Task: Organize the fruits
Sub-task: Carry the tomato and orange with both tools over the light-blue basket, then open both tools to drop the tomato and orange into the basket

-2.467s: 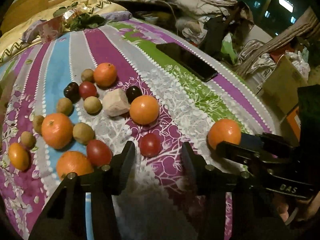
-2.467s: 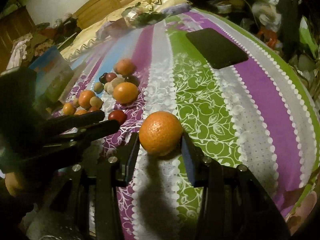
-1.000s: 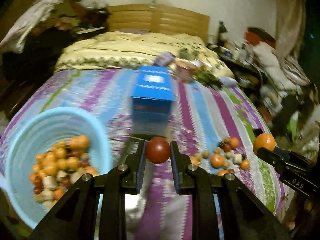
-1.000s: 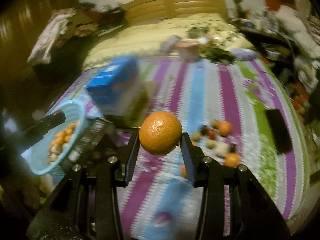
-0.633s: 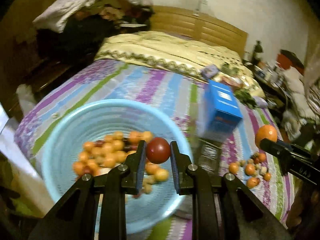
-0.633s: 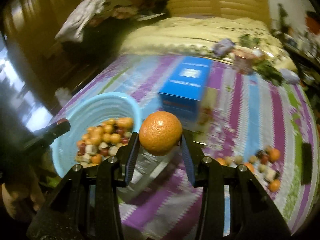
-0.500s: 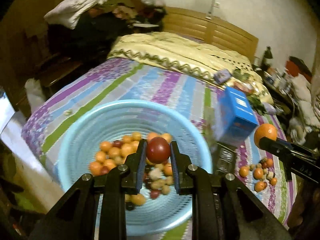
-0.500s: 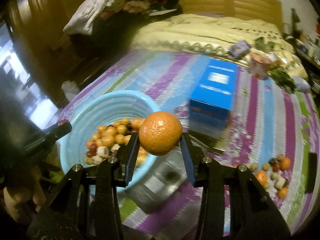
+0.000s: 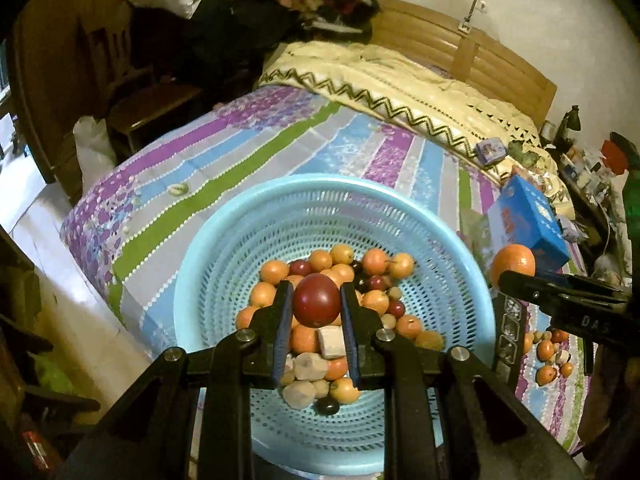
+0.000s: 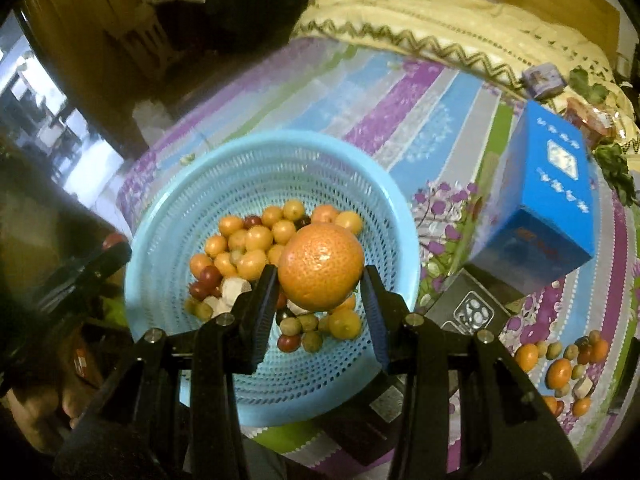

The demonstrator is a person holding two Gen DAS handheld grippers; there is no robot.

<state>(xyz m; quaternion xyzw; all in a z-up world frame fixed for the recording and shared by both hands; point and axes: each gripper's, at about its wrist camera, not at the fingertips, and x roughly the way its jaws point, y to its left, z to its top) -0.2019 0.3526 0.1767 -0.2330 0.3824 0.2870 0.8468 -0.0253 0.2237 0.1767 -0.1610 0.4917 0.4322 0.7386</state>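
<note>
A pale blue perforated basket (image 9: 460, 256) holds orange and dark red fruit (image 9: 372, 268); a purple, blue, green and grey striped bedspread (image 9: 224, 160) lies beneath.

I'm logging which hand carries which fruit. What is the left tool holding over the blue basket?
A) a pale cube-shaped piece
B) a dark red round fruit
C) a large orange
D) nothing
B: in the left wrist view the left tool is clamped on a dark red round fruit above the blue basket; the right tool holds the orange.

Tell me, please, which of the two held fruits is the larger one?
The rough-skinned orange clamped in the right gripper; the left gripper holds a smaller, smooth dark-red fruit.
</note>
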